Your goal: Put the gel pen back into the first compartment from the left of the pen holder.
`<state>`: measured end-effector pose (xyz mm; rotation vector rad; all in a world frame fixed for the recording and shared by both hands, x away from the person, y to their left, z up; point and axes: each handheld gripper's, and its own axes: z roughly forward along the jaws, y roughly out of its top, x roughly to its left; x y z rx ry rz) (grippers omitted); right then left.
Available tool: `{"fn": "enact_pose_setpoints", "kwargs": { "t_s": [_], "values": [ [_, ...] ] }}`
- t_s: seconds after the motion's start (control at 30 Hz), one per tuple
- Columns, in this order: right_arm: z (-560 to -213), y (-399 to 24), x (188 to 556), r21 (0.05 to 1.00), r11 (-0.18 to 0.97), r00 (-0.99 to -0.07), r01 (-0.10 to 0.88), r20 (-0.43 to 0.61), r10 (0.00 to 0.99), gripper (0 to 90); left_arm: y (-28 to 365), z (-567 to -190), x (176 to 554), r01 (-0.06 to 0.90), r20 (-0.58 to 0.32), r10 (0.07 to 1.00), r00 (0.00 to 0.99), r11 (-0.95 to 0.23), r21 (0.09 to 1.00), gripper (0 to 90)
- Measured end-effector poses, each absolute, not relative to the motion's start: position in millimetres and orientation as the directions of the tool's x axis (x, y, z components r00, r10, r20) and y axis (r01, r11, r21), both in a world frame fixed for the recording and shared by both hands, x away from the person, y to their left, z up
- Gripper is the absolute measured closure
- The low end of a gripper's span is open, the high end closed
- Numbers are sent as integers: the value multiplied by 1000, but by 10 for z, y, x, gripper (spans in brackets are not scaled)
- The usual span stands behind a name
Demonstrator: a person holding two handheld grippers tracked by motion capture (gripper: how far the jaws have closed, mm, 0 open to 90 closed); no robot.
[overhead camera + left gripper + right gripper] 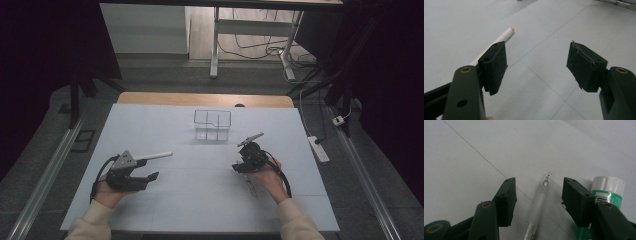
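Note:
A frosted clear pen (537, 202) lies on the white table (150, 125), and it sits between the jaws of my right gripper (538, 185). The pads stand a little off it on both sides, so that gripper is open. A green stick with a white cap (607, 188) lies just behind its right jaw. In the high view my right gripper (241, 167) tips down at the table right of centre, with the pen (251, 189) under the hand. My left gripper (537, 50) is held low at the left (150, 178), open and empty. A white stick (499, 40) lies beside its left jaw.
A clear box with compartments (212, 125) stands at the back centre of the table. A desk frame and cables are on the floor beyond the far edge. A power strip (318, 148) lies on the floor off the right edge.

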<state>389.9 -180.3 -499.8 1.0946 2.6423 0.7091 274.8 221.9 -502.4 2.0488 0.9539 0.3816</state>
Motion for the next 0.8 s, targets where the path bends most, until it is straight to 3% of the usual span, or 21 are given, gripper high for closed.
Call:
{"fn": "enact_pose_setpoints", "kwargs": {
  "t_s": [0.8],
  "values": [
    [-5021,-1621,3827,423,649,-686,632,-85,723,733,2216,-5043,2750,495,-62,741,668,-380,782,324]
  ]
}}
